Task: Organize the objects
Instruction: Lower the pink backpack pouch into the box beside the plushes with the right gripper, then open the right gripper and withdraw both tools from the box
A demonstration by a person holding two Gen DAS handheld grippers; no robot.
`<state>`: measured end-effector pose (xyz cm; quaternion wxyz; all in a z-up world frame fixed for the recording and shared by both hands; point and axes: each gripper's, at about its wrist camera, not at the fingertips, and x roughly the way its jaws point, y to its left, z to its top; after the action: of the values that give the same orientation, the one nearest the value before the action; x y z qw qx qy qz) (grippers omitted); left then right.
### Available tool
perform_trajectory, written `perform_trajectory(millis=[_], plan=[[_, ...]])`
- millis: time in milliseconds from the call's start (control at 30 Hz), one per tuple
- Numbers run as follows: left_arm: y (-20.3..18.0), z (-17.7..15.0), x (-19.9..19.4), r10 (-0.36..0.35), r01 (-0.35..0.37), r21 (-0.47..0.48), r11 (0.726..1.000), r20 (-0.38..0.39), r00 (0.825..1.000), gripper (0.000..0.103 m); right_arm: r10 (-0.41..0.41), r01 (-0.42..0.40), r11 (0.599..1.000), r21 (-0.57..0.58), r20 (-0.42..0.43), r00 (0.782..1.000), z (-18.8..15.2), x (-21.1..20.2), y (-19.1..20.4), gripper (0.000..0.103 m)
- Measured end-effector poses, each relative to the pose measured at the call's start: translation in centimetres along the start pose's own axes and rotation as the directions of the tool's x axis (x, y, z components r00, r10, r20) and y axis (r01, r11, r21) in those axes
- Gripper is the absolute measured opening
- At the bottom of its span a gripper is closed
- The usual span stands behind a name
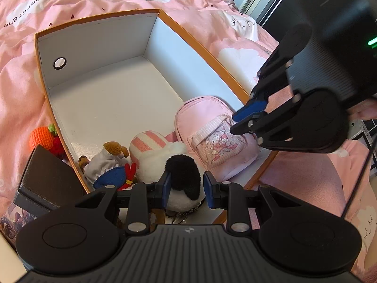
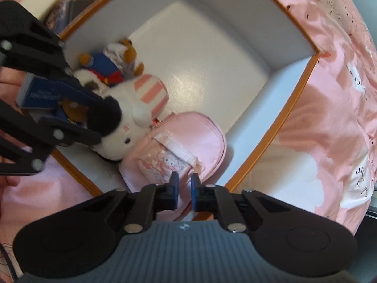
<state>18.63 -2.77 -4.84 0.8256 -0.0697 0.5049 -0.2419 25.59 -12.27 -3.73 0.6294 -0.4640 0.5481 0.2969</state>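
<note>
A white box with an orange rim (image 1: 94, 18) (image 2: 299, 87) lies on pink bedding. In its near end are a pink mini backpack pouch (image 1: 207, 122) (image 2: 188, 132), a white plush with a black ear (image 1: 160, 162) (image 2: 117, 146) and a small bear in blue and white clothes (image 1: 103, 162) (image 2: 113, 63). My left gripper (image 1: 187, 188) (image 2: 100, 118) is shut on the plush's black ear. My right gripper (image 2: 184, 188) (image 1: 234, 123) points steeply down just above the pouch's front flap, shut, with nothing visibly pinched between its pads.
An orange and red crochet toy (image 1: 41, 136) lies outside the box's left wall, next to a black case (image 1: 47, 184). The far half of the box floor (image 1: 113, 94) is bare. Pink bedding (image 1: 235, 37) surrounds the box; dark furniture stands at the far right.
</note>
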Motion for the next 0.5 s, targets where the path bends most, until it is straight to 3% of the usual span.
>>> perform_trajectory(millis=[300,500], plan=[[-0.1,-0.1,0.2,0.005,-0.005,0.016,1.000,0.000,1.000,0.033,0.032,-0.033,0.999,-0.017,-0.052,0.998,0.6,3.9,0.4,0.003],[-0.2,-0.2,0.2,0.023,-0.023,0.012,1.000,0.008,1.000,0.033,0.008,-0.009,1.000,-0.024,-0.035,0.999,0.3,3.4,0.8,0.004]])
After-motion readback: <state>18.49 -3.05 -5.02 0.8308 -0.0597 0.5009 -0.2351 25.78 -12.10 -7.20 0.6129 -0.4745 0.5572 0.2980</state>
